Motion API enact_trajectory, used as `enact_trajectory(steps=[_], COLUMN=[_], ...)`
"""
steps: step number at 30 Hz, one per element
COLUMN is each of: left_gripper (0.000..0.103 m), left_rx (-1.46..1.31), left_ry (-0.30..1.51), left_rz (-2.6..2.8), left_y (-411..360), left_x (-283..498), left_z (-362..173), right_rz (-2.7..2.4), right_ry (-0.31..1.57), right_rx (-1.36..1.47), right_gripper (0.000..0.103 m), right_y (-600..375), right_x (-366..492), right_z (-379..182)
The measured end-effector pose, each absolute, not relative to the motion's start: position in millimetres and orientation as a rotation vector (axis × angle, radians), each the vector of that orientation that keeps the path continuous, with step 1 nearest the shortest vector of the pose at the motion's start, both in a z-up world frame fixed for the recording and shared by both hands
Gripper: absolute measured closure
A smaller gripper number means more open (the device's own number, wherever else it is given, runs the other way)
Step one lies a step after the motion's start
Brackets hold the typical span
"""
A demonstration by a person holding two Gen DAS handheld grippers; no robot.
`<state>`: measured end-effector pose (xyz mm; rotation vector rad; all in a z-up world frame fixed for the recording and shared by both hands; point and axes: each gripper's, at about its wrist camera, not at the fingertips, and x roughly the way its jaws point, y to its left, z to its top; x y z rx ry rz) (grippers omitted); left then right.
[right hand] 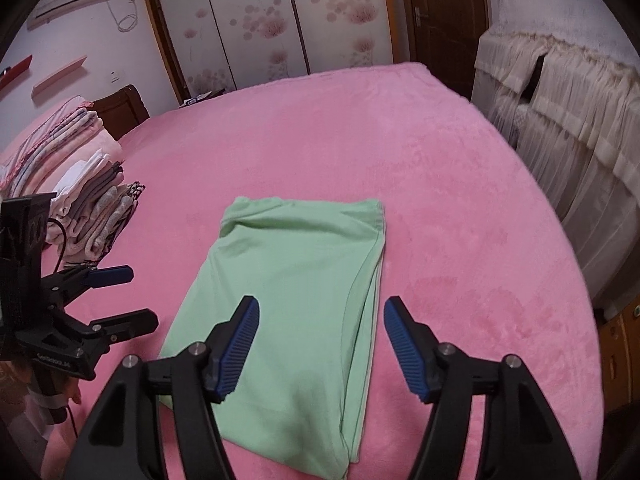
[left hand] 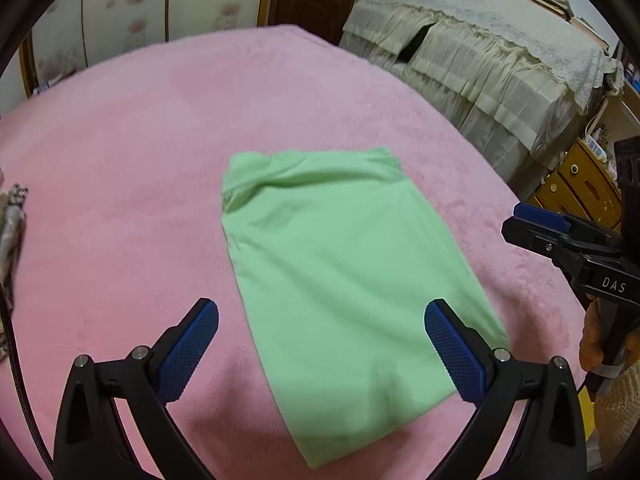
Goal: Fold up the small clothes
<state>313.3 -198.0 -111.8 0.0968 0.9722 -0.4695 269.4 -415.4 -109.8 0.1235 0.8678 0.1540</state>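
A light green garment lies folded into a long rectangle on the pink blanket. My left gripper hovers open over the garment's near end, its blue pads wide apart with nothing between them. In the right wrist view the same gripper sits to the left of the garment, over the blanket. My right gripper is open above the garment's near right part, holding nothing. From the left wrist view it shows at the right edge, beside the garment, held by a hand.
A stack of folded clothes stands at the left of the bed. Cream-covered furniture borders the bed's right side, with wooden drawers near it. A patterned cloth lies at the left edge.
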Motion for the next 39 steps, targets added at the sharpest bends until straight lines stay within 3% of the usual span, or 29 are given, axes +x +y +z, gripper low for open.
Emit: enact_trajectory(steps=[10, 23, 28, 34, 36, 38, 39], left_gripper=[0.001, 0.002, 0.008, 0.01, 0.017, 0.041, 0.048], left_rx=[-0.091, -0.291, -0.336, -0.359, -0.366, -0.393, -0.413], left_ry=[1.115, 1.12, 1.11, 1.102, 1.094, 1.089, 1.093], left_rz=[-0.448, -0.494, -0.575, -0.687, -0.703, -0.7, -0.692], left_y=[-176, -159, -171, -181, -182, -178, -177], left_x=[364, 427, 449, 462, 464, 466, 468], left_z=[-166, -206, -215, -221, -222, -224, -227], right_rz=[0.191, 0.292, 0.374, 0.456, 0.47, 0.469, 0.466], right_ry=[1.006, 1.057, 1.072, 1.089, 1.087, 1.085, 1.085], right_rx=[0.321, 0.601, 0.658, 0.655, 0.668, 0.675, 0.678], right_gripper=[0.038, 0.038, 0.055, 0.06, 0.067, 0.077, 0.084], right_y=[-451, -491, -490, -482, -483, -486, -487], right_x=[306, 353, 379, 402, 405, 408, 409], right_z=[-171, -221, -230, -239, -241, -243, -244])
